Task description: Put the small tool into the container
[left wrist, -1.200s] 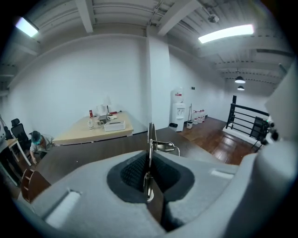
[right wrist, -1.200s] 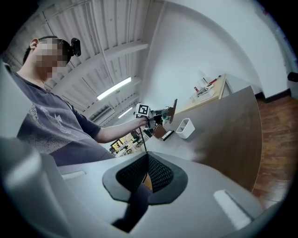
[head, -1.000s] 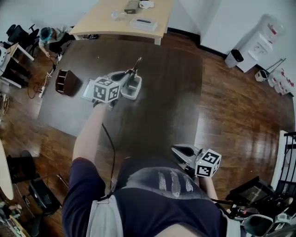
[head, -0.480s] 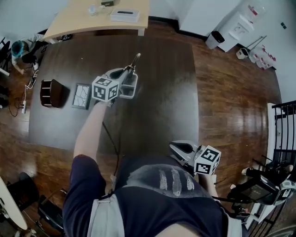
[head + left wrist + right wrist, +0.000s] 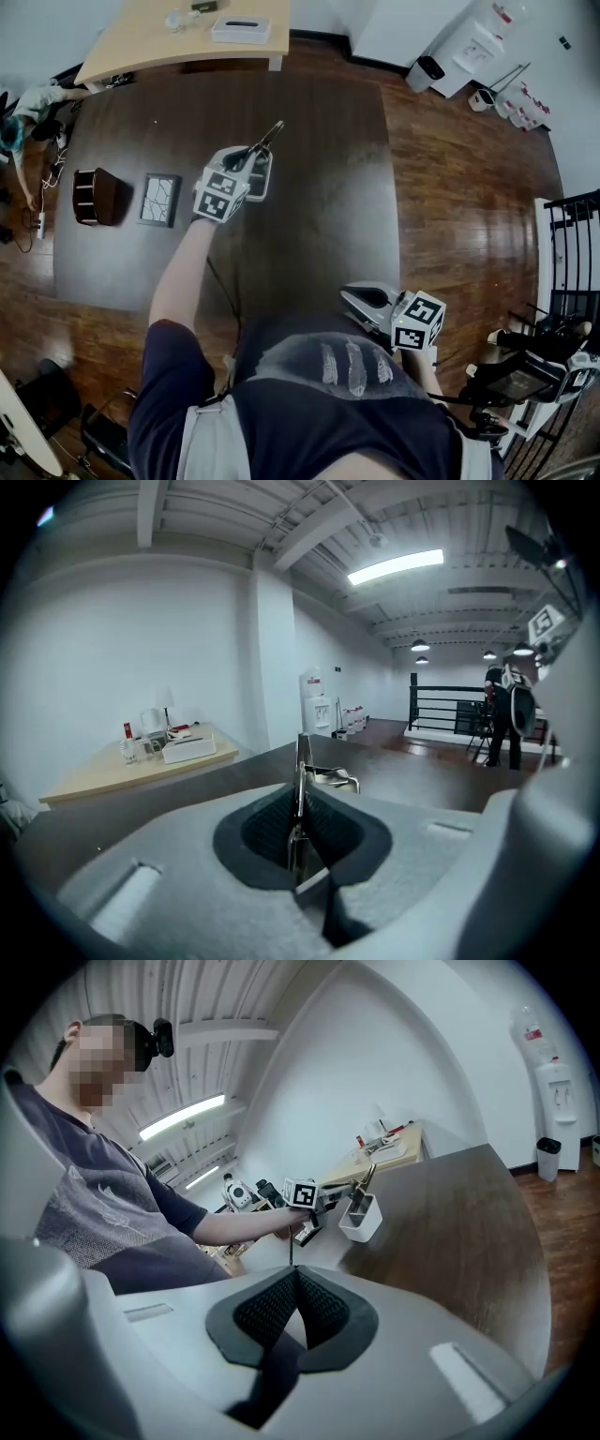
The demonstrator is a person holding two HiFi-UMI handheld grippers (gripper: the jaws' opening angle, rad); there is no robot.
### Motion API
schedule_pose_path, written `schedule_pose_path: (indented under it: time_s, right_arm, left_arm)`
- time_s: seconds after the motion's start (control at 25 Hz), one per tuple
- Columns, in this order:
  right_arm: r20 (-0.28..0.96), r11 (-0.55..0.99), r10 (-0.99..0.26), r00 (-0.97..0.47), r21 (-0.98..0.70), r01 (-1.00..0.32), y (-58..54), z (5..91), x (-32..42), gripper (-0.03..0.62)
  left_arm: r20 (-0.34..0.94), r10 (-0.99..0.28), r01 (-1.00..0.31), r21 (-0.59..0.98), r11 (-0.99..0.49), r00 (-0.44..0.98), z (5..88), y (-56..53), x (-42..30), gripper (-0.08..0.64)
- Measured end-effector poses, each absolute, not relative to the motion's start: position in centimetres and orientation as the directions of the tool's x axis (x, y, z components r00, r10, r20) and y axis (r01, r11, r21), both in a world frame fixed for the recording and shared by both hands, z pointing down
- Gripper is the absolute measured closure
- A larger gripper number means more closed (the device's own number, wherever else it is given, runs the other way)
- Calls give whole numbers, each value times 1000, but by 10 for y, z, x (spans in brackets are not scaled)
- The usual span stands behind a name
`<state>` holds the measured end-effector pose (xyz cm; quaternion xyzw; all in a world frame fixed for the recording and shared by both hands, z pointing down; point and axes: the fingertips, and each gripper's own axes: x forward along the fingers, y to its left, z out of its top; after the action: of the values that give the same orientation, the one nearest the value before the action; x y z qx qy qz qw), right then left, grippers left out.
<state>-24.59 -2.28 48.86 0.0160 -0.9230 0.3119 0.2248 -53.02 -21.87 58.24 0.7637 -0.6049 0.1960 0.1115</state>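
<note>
My left gripper [image 5: 247,159] is shut on a thin metal tool [image 5: 268,138], whose free end sticks up and away past the jaws. In the left gripper view the tool [image 5: 300,789] stands upright between the closed pads. The gripper hangs right over a small white container [image 5: 262,178] on the dark table [image 5: 328,197]. The right gripper view shows the container [image 5: 360,1218] with the tool [image 5: 365,1177] just above its rim. My right gripper [image 5: 352,298] is shut with nothing in it, close to my body at the table's near edge.
A brown wooden organizer [image 5: 94,195] and a flat framed tray [image 5: 159,199] lie at the table's left. Behind it stands a light wooden table [image 5: 141,47] with a white box [image 5: 240,29]. A water dispenser [image 5: 473,52] and a black railing [image 5: 572,244] are at the right.
My left gripper has sunk with the tool and rolled, and now sits lower over the container. The right gripper has shifted a little sideways near my body.
</note>
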Motion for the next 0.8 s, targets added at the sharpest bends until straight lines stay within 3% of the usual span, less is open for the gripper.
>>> schedule_pose_path:
  time_s: [0.32, 0.44, 0.56, 0.68, 0.8]
  right_arm:
    - [416, 805, 111, -903, -570, -164, -23, 489, -241, 591]
    - [409, 802, 114, -905, -575, -159, -22, 489, -244, 591]
    - [395, 800, 99, -913, -577, -163, -24, 488, -242, 591]
    - [384, 798, 83, -920, -578, -170, -29, 486, -240, 591]
    - [381, 798, 92, -920, -581, -161, -26, 485, -241, 591]
  left_arm:
    - [484, -862, -968, -107, -229, 150, 605, -206, -527, 534]
    - [506, -853, -972, -109, -210, 128, 609, -202, -534, 416]
    - [509, -850, -971, -101, -215, 135, 609, -196, -532, 406]
    - [515, -847, -977, -72, -198, 134, 611, -190, -533, 348]
    - [513, -850, -984, -49, -172, 123, 605, -188, -538, 347]
